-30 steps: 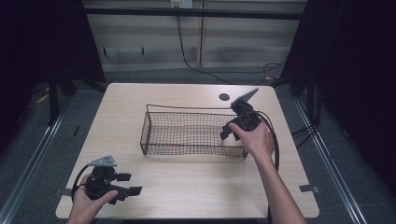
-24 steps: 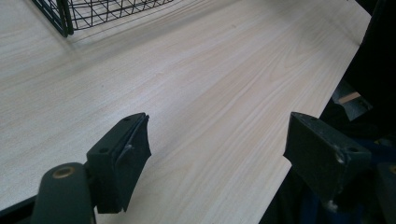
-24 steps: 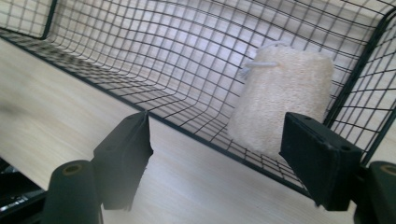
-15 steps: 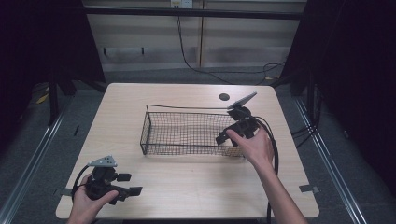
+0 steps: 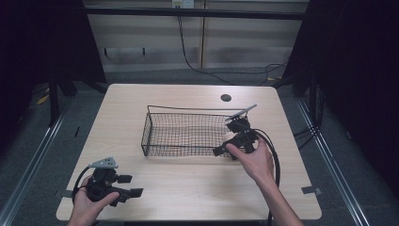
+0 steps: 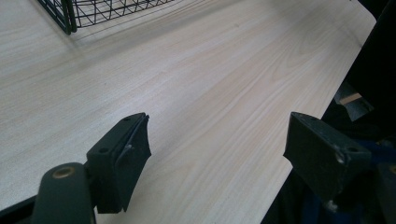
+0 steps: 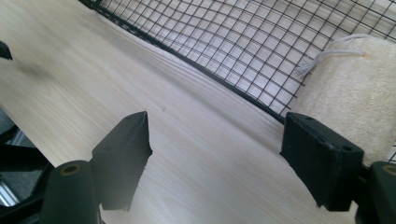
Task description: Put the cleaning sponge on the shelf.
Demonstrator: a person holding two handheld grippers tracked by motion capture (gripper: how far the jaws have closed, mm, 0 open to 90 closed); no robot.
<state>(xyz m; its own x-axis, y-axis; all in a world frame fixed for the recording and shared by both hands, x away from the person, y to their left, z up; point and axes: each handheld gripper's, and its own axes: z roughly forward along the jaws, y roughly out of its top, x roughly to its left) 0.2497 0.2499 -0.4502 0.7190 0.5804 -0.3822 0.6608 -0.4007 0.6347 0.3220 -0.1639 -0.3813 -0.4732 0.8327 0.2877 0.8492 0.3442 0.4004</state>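
Lowered and drawn nearward since the earlier frames: right gripper, now low against the near right corner of the wire basket, where a second ago raised above the basket's right end. Left gripper unchanged, resting at the near left of the bench, well apart from the basket.

Jaws of both grippers apart, nothing between them. In the right gripper view, jaws spread over bare wood just outside the basket's near wall.

Loofah pad: pale, coarse-fibred, with a white hanging cord at its top; seen through the mesh at the basket's right end, apparently inside it and leaning on the wall, just beyond the right-hand jaw. Faint pale patch at the same corner in the high view.

Handling, judged: light, soft and springy, compressible, rough enough not to slip, not fragile. Best taken across the thick body with a firm squeeze, from above the rim; cord too thin and limp for a sure hold. Mesh wall between jaws and pad bars a sideways approach.
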